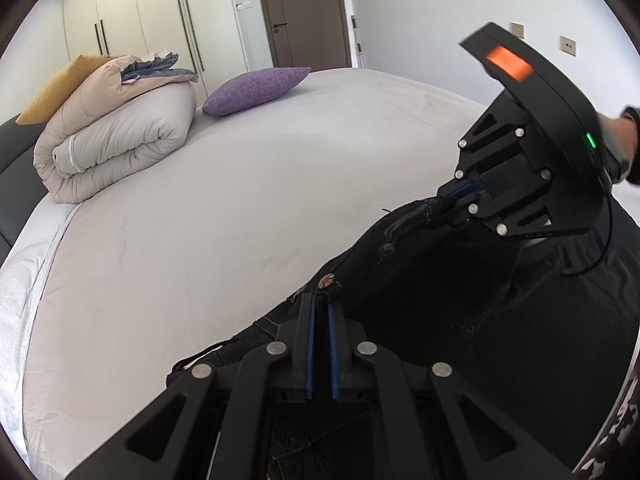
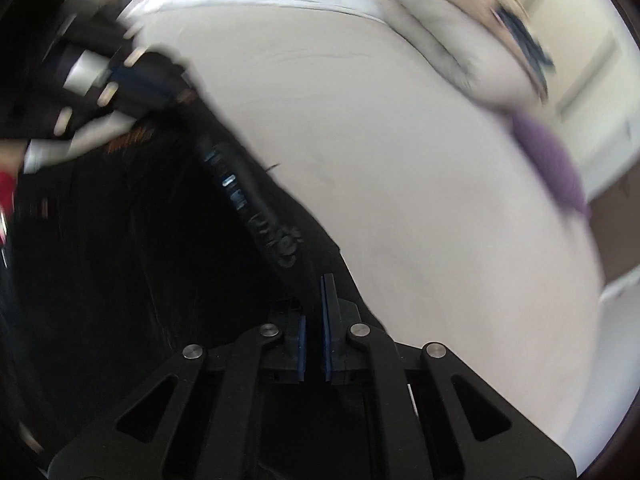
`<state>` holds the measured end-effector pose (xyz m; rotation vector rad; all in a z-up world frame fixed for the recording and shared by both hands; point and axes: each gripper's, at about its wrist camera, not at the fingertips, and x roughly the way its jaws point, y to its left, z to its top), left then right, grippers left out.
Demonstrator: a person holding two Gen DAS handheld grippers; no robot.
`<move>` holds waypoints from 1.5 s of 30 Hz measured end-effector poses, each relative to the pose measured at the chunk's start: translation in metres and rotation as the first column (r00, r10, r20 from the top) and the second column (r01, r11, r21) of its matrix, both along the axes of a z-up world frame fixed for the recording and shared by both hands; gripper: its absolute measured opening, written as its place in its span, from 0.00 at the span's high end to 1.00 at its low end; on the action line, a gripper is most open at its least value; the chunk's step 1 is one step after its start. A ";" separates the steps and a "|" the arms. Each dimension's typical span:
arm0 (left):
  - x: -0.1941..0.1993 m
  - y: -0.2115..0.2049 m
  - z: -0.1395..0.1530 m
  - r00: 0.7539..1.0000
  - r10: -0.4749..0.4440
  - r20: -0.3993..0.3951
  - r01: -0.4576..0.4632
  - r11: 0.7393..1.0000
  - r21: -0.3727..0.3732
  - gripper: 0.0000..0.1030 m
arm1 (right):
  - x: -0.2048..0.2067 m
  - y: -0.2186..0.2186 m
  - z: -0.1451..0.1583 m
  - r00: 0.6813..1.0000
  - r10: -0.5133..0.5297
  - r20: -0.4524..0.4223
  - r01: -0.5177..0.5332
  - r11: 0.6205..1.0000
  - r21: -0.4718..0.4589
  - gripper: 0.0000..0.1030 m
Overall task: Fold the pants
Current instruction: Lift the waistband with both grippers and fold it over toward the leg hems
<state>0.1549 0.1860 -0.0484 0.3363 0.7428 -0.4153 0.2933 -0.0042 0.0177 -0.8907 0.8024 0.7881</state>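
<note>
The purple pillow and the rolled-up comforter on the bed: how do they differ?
The purple pillow is small and flat, one plain purple colour; the comforter is much bulkier, rolled into a thick bundle of beige and pale grey with a blue-grey lining showing. The pillow lies alone on the sheet, while the comforter has a mustard cushion tucked behind it. Both rest at the far end of the bed, away from the black pants.

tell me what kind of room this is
Most likely a bedroom: a wide bed with a pale grey sheet, a rolled beige and grey duvet beside a purple cushion at its head, and tall white wardrobe doors behind.
</note>
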 end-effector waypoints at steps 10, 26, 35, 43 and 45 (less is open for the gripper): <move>-0.076 -0.009 -0.020 0.991 -0.130 -0.009 0.130 0.982 0.135 0.97 | -0.153 -0.005 -0.077 0.703 0.635 0.319 -0.391 0.720 -0.574 0.96; -0.161 -0.017 -0.034 0.982 -0.190 -0.009 0.189 0.965 0.181 0.98 | -0.256 -0.061 -0.121 0.521 0.818 0.244 -0.470 0.514 -0.718 0.96; -0.193 -0.018 -0.043 0.973 -0.225 -0.043 0.229 0.955 0.189 0.98 | -0.297 -0.099 -0.140 0.451 0.879 0.155 -0.542 0.408 -0.735 0.96; -0.194 -0.012 -0.047 0.975 -0.210 -0.069 0.219 0.958 0.183 0.98 | -0.304 -0.089 -0.129 0.445 0.885 0.140 -0.558 0.396 -0.730 0.96; -0.193 -0.011 -0.050 0.975 -0.210 -0.079 0.221 0.957 0.189 0.98 | -0.307 -0.086 -0.127 0.447 0.884 0.138 -0.553 0.395 -0.733 0.96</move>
